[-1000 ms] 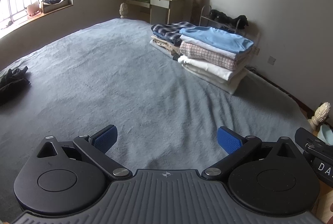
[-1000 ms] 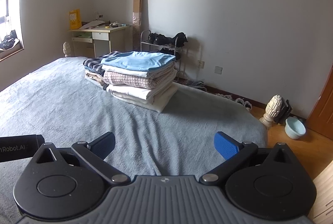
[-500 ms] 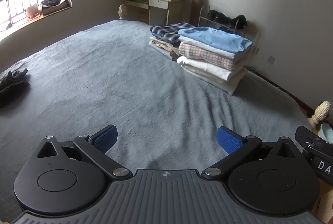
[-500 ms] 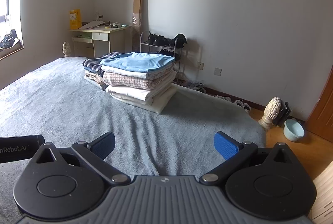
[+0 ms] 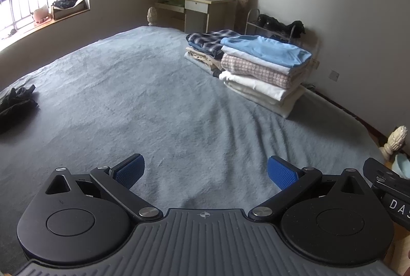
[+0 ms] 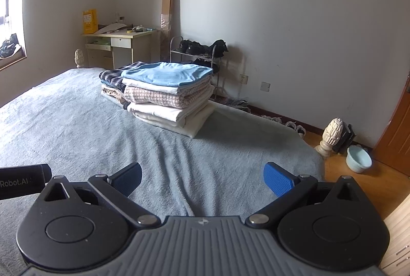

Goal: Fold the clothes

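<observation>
Both tongs, left (image 5: 206,169) and right (image 6: 202,177), are spread wide and hold nothing; the crumpled dark garment (image 5: 15,102) lies far left, nearer the left tongs

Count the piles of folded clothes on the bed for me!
2. A taller pile topped by a light blue shirt sits at the bed's far side, and a lower pile topped by a plaid shirt sits right behind it, touching. No others show.

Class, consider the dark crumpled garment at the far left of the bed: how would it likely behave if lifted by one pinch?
The dark garment lies in a bunched heap, so it is probably floppy and would drape. It looks like thin fabric, so likely light. It should not roll on the bed cover.
</observation>
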Demonstrator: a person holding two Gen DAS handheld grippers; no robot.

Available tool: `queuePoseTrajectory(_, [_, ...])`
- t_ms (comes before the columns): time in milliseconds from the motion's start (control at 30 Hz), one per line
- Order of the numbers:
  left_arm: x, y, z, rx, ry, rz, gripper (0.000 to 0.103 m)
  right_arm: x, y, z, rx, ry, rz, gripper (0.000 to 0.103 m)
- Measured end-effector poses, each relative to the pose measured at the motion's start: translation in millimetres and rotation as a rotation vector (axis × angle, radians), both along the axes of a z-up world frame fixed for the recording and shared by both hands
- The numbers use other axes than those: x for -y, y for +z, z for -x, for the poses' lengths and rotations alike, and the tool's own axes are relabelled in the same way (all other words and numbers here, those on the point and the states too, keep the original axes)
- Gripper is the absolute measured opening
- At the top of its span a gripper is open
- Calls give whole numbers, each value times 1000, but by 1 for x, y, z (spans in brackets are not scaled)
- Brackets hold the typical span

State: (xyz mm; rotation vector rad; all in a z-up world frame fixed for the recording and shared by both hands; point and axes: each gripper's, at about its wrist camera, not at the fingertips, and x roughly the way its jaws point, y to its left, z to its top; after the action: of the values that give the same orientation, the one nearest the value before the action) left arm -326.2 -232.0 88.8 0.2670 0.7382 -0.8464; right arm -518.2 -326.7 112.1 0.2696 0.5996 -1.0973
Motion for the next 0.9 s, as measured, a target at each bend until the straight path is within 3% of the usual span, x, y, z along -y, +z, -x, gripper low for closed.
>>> queuePoseTrajectory(900, [2,-1,-5,-8,7,-9,103,2,0,-7,-15,16,0,103])
